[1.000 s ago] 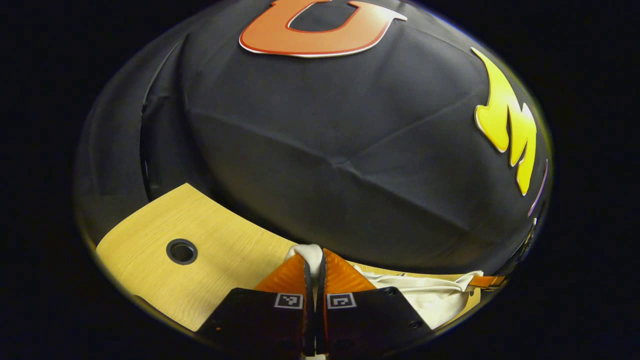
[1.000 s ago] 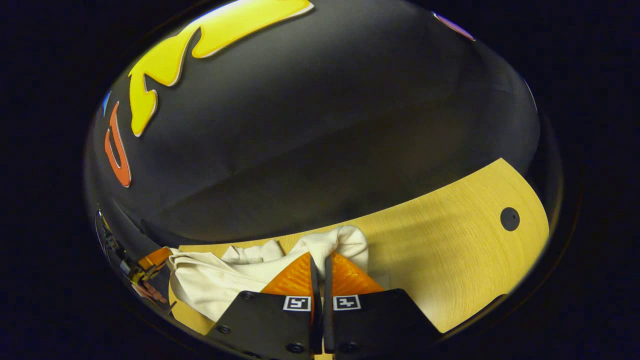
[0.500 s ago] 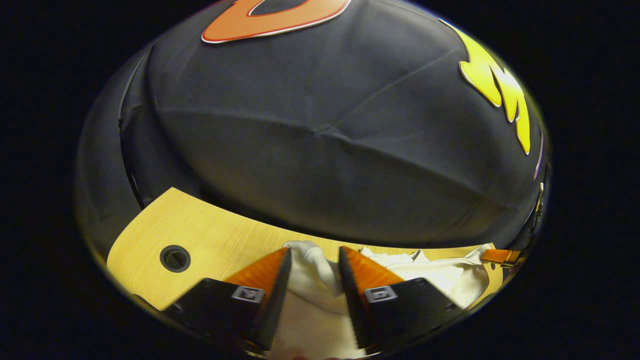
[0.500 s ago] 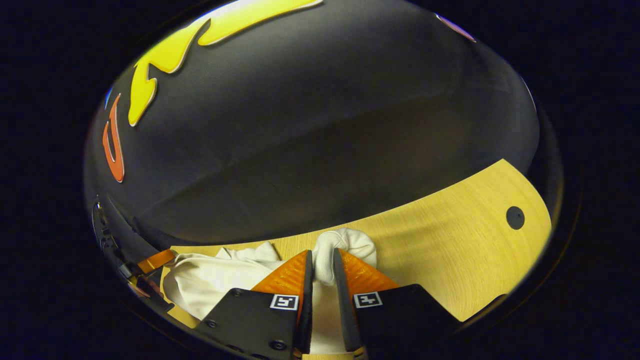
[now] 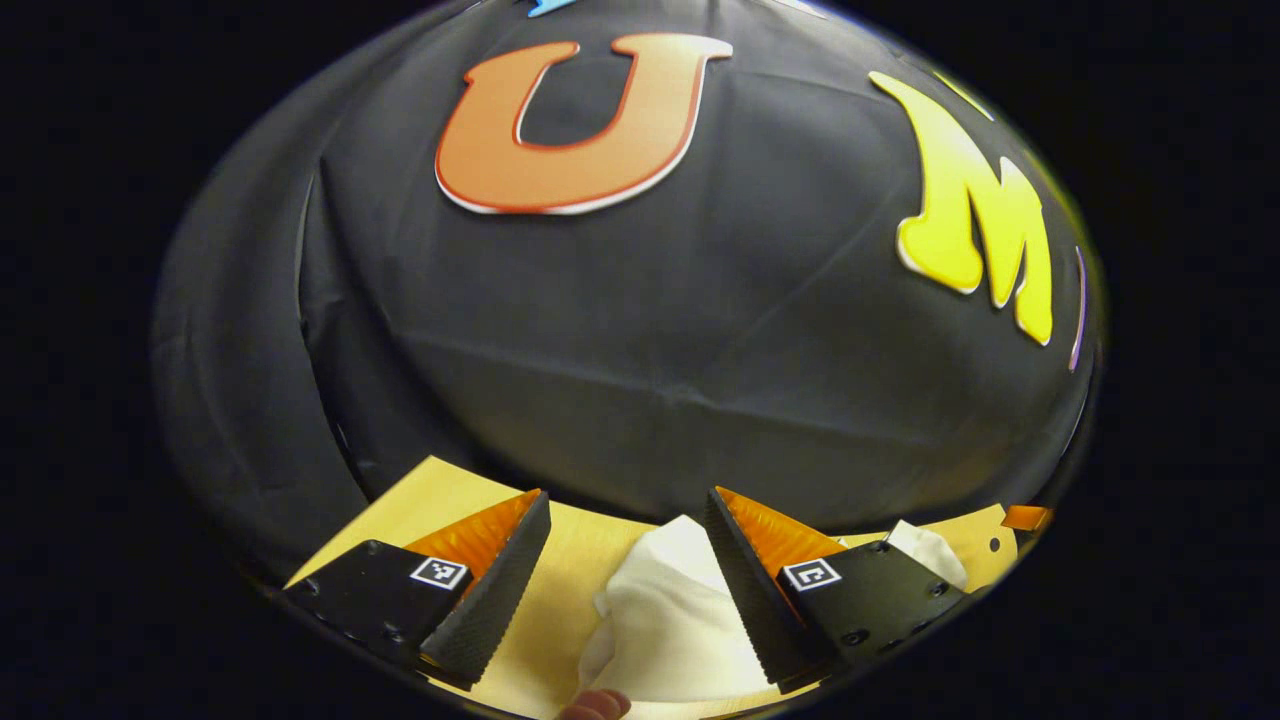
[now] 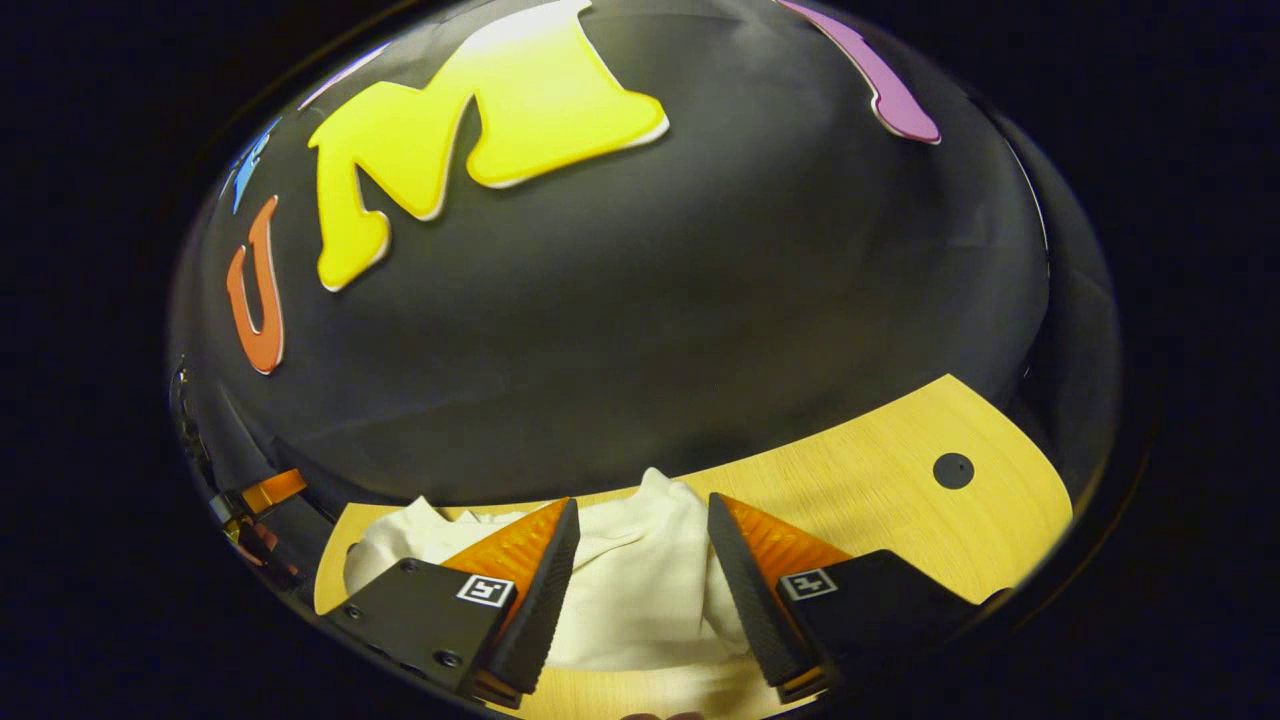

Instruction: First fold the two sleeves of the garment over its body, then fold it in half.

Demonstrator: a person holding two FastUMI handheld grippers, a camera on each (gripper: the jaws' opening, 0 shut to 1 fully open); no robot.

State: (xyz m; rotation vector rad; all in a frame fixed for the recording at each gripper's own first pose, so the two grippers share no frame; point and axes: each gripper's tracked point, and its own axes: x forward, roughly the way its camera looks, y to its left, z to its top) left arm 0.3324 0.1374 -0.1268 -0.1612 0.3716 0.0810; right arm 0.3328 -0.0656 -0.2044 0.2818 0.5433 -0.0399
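The cream-white garment lies bunched on the light wooden table at its far edge, below the black cloth wall. In the left gripper view my left gripper stands open, and the cloth rises between its fingers without being pinched. In the right gripper view the garment spreads across the table under my right gripper, which is open with its fingers either side of a raised fold. The left gripper shows small at the far left of that view.
A round dark hole sits in the tabletop to the right of the garment. The black cloth wall closes off the table's far edge. A fingertip shows at the bottom of the left gripper view.
Both grippers were shut on folds of the garment one second ago; both have opened wide and let the cloth go. Both views have tilted upward, and the garment has settled on the table.
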